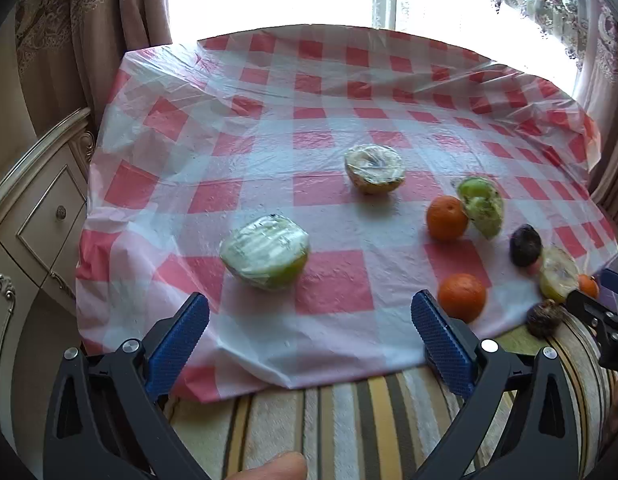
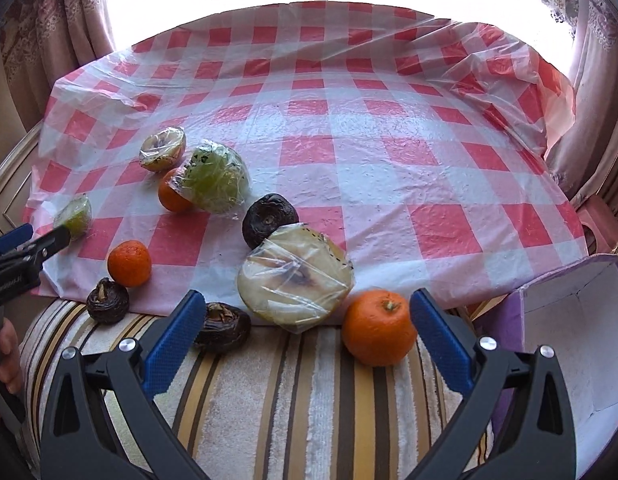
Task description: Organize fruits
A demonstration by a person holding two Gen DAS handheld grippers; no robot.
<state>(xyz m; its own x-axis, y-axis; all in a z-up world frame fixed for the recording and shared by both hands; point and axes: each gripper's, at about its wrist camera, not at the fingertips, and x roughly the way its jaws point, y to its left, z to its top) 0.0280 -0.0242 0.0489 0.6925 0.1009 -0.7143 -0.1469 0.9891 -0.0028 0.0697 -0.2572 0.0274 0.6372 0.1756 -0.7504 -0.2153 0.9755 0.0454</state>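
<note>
Item: right gripper [image 2: 305,340] gaping, empty; left gripper [image 1: 309,336] likewise. Orange [image 2: 379,328] at 1 o'clock risks rolling off the striped mat [image 2: 293,400].

Oranges: three — one [image 2: 376,333] on the striped cloth near the right gripper, one [image 2: 129,263] at the near edge of the checked sheet, one [image 2: 172,195] partly behind a wrapped green half.
Wrapped cut fruit halves: five — a pale half [image 2: 296,278] at the near edge, a green half [image 2: 213,179], a yellowish half [image 2: 162,149] farther back, a green half [image 2: 74,217] at the left, partly hidden by the other gripper, and, in the left wrist view, a yellow-rimmed half [image 1: 374,168] mid-sheet.
Dark brown fruits: three — [image 2: 269,219], [image 2: 107,300], [image 2: 223,327].
Purple boxes: one [image 2: 571,344].
Grippers: two.
</note>
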